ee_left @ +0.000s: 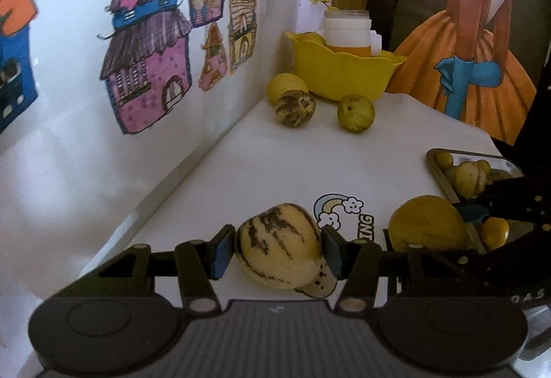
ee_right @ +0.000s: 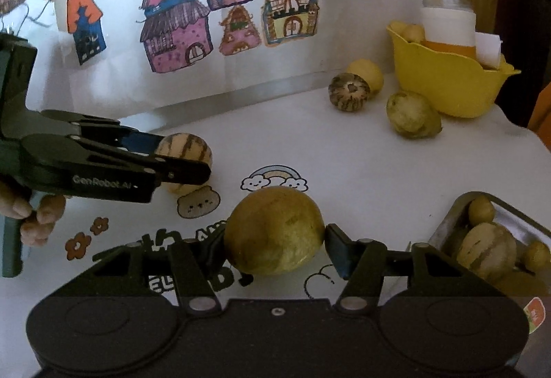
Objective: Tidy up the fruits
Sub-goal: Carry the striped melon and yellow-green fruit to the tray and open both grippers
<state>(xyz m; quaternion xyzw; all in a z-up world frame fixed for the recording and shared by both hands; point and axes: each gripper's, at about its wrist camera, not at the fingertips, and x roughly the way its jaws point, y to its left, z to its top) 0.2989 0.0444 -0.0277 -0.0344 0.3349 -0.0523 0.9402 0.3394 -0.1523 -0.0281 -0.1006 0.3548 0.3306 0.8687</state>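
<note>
Left gripper [ee_left: 279,248] fingers clamp striped melon [ee_left: 279,245]; right gripper [ee_right: 275,236] fingers clamp yellow fruit [ee_right: 273,230]. Carry level, release into tray [ee_right: 447,223] at 3 o'clock.

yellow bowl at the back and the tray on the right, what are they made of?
Yellow bowl: looks like matte plastic, with uniform colour and a moulded wavy rim. Tray: probably metal, with a grey rim and a reflective base; it is only partly in view.

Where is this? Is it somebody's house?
Probably a home, maybe a child's room or play corner. Hand-coloured house drawings are stuck on the wall, the white table has cartoon stickers, and a yellow bowl of fruit sits in the corner.
</note>
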